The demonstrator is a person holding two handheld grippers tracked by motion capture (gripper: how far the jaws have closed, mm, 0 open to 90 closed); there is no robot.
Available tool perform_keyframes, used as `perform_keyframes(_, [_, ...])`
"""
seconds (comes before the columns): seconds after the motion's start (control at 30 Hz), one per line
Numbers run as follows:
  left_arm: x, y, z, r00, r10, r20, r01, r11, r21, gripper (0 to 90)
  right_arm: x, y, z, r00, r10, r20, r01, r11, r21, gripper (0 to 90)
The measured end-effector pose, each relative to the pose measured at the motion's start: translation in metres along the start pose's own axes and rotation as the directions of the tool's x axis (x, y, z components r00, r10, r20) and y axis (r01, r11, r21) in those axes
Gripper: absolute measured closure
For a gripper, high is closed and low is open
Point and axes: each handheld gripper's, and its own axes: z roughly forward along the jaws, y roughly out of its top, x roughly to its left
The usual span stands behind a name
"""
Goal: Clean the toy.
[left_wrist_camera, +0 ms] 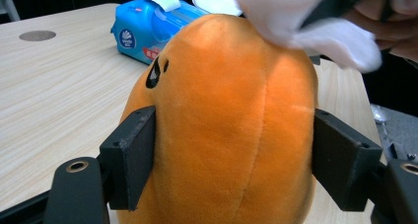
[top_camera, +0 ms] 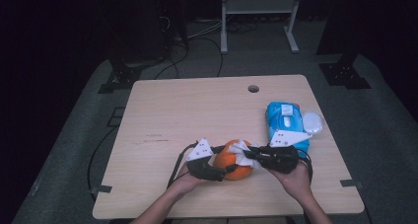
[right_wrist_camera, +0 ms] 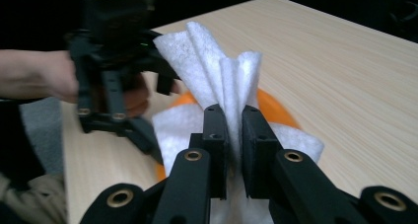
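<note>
An orange plush toy [top_camera: 231, 164] with a small black eye mark [left_wrist_camera: 154, 75] sits on the wooden table [top_camera: 197, 110] near the front edge. My left gripper [top_camera: 227, 170] is shut on it, one pad [left_wrist_camera: 132, 155] pressing each side of its body. A folded white wipe [right_wrist_camera: 217, 81] is pinched in my right gripper [right_wrist_camera: 234, 150], whose jaws stand close together on it. The wipe [top_camera: 242, 152] rests against the top of the toy [right_wrist_camera: 276, 108], with the right gripper [top_camera: 252, 156] coming in from the right. The white wipe [left_wrist_camera: 300, 17] lies over the toy's upper right.
A blue pack of wet wipes [top_camera: 286, 123] lies at the right of the table, its lid flipped up, with a white round cap [top_camera: 312, 122] beside it. A cable hole [top_camera: 253, 89] is near the far edge. A metal stand [top_camera: 259, 17] is on the floor beyond.
</note>
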Motion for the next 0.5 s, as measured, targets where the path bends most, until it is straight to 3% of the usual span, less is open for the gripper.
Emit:
perform_keyframes(0.2, [0.001, 0.000, 0.000, 0.9999, -0.011, 0.002, 0.011, 0.9999, -0.001, 24.7, -0.004, -0.003, 0.001, 0.9999, -0.001, 0.017, 0.001, 1.000, 0.009, 81.4])
perform_keyframes(0.4, [0.002, -0.001, -0.001, 0.9998, -0.014, 0.012, 0.014, 0.9999, 0.003, 24.7, -0.029, -0.019, -0.004, 0.9935, 0.095, 0.063, -0.096, 0.995, 0.011, 81.3])
perform_keyframes(0.5, [-0.001, 0.000, 0.000, 0.9998, 0.015, 0.016, -0.016, 0.9998, 0.016, 24.7, -0.037, -0.024, -0.003, 0.9893, 0.126, 0.074, -0.128, 0.992, 0.015, 81.3])
